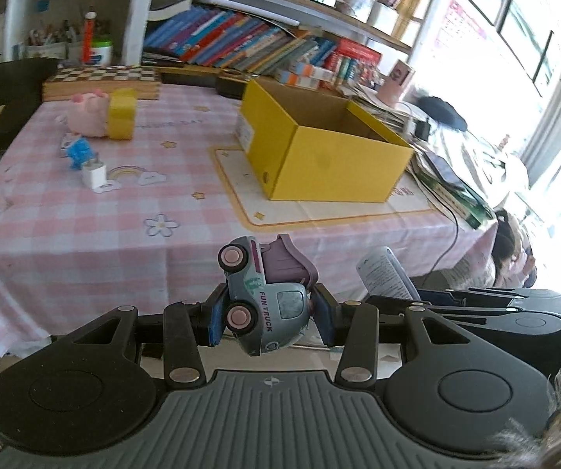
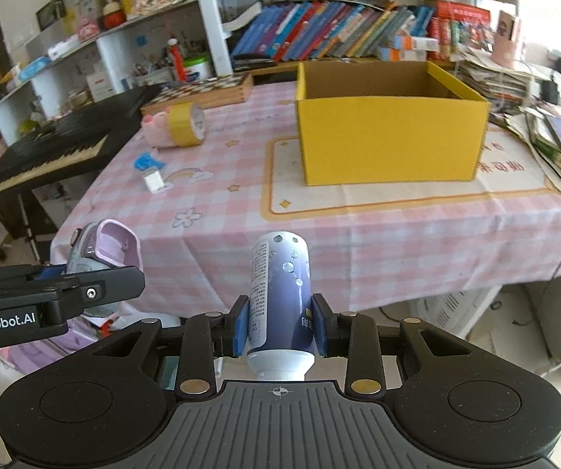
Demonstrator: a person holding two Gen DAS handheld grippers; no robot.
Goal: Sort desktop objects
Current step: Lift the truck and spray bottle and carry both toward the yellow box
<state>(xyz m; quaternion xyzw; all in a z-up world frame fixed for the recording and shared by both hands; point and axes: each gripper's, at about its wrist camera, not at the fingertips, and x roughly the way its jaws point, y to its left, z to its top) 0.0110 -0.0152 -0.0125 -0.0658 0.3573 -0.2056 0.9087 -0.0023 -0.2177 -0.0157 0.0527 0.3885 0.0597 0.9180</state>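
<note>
- So far, both grippers are loaded and held off the near edge of the worktop, a table under a pink checked cloth; neither load has reached the box.
- Left gripper: its jaws pinch a small grey-blue and purple plastic toy truck, tipped on its side with the pink wheels facing left.
- Right gripper: its jaws are clamped on a purple-and-white cylindrical bottle, cap end toward the camera.
- The open yellow cardboard box stands on a cream mat toward the far right of the worktop. As far as its inside shows, nothing can be seen in it, though the bottom is hidden behind the front wall.
- Left on the worktop, all toward the far left corner: a pink plush toy touching a yellow tape roll, and nearer the left edge a small blue object just beside a white charger plug.
- My reading: if the box is the target, sorting is at an early stage, with two items in hand to be dropped in and four to be collected.
</note>
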